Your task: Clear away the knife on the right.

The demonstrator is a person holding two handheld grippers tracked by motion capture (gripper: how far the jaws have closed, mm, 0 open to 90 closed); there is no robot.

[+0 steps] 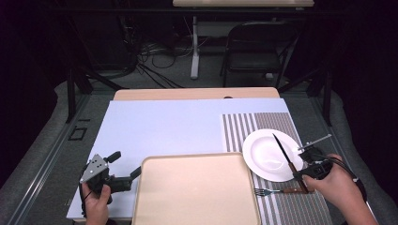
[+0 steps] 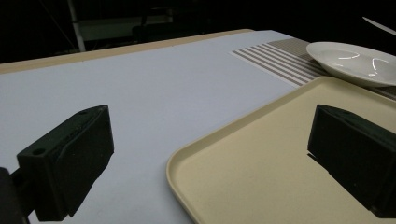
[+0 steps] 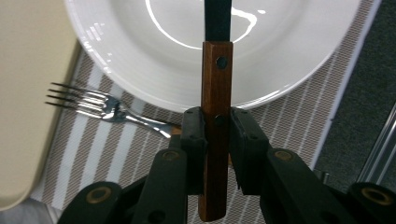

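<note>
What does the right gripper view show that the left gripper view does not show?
Only the right gripper view shows the right gripper shut on the wooden handle of the knife, and the fork lying on the striped mat. Only the left gripper view shows the left gripper with its jaws open above the tray edge. Both share the white plate, the striped placemat and the beige tray.

The room is lying mostly in darkness — black walls are closing in on both sides. Beyond the far edge of the pale-topped work table (image 1: 164, 122), grey carpet (image 1: 178, 70) is catching the light. A black folding chair (image 1: 256, 47) is standing there, far ahead of the right tongs, beside a white table leg (image 1: 194, 51). A tangle of cables (image 1: 150, 58) is sprawling across the floor — well ahead of the left tongs.
</note>
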